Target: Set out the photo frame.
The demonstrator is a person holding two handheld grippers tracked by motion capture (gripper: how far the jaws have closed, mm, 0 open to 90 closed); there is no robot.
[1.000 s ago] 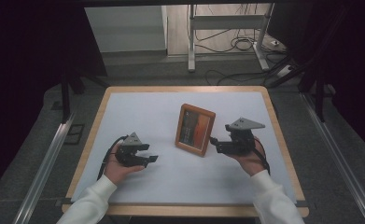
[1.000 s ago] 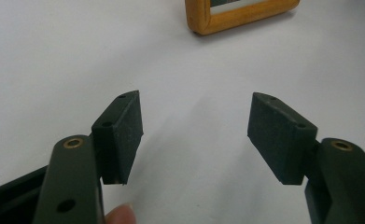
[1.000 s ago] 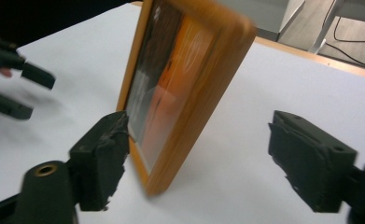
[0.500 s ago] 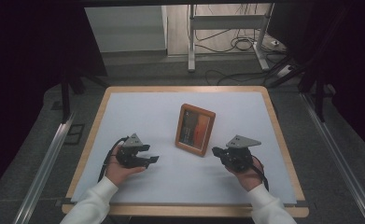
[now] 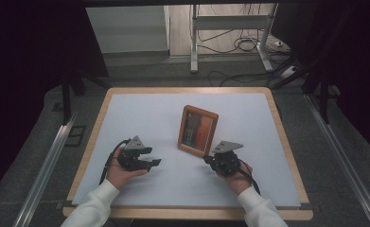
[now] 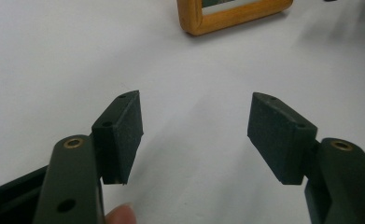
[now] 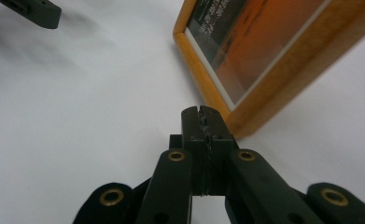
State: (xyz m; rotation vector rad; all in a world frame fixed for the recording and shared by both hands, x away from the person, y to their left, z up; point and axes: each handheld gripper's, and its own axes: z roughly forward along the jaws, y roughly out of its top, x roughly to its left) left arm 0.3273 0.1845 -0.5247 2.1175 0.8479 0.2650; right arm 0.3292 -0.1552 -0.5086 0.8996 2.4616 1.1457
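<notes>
Change: the right claw (image 5: 210, 161) had dropped back toward the person over the last second, from beside the frame's (image 5: 198, 130) right edge to its near right corner; the left claw (image 5: 150, 161) and the frame had not shifted.
Meaning: judged from that, the right claw was lining up on the corner, perhaps to nudge or lift the frame, and no grasp had begun.
Right claw: jaws pressed together with nothing between them, tips low over the white surface (image 5: 140, 113) and just short of the frame's wooden corner (image 7: 245, 122).
Left claw: jaws wide apart and empty (image 6: 195, 135), held low over bare surface.
Frame: just ahead and to the right of the right claw; ahead of the left claw and well apart from it, a little to its right in the left gripper view (image 6: 231, 16).
Contact: in the right gripper view the shut tips seemed a hair from the wood, but the angle was too flat to say whether they touched.
Frame's pose: from the high view it looked propped or tilted rather than flat, though I could not tell what held it up behind.
Cut off: the left gripper view clipped the frame to its bottom rail; the right gripper view cut off its far half.
Hard to read: the picture inside was orange with a dark strip of small text, illegible.
Other claw: one jaw of the left claw showed far ahead and left of the right claw (image 7: 33, 13).
</notes>
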